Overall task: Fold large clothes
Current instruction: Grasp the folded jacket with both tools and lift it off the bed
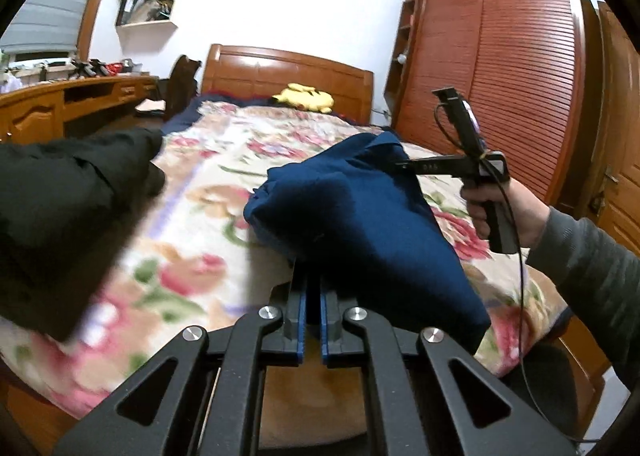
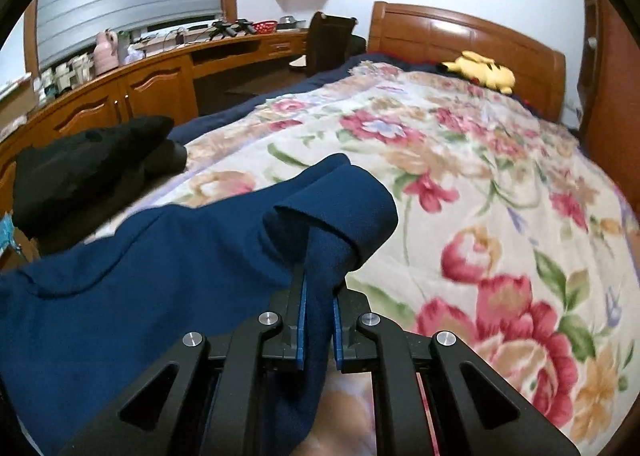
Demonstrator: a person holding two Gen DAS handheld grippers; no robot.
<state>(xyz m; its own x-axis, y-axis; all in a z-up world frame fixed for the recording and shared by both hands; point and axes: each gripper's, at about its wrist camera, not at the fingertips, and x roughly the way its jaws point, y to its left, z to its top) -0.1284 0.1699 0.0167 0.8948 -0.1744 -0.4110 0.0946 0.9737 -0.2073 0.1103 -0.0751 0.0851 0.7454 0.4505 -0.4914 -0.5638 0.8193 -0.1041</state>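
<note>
A dark blue garment hangs bunched above the floral bedspread, held up between both grippers. My left gripper is shut on its near edge, the fabric pinched between the blue pads. My right gripper grips the garment's far top corner, seen from the side with the hand on its handle. In the right wrist view the right gripper is shut on a rolled fold of the blue garment, which drapes left and down.
A black garment lies on the bed's left side, also in the right wrist view. A yellow plush toy lies by the wooden headboard. A wooden desk runs along the left; a slatted wardrobe stands right.
</note>
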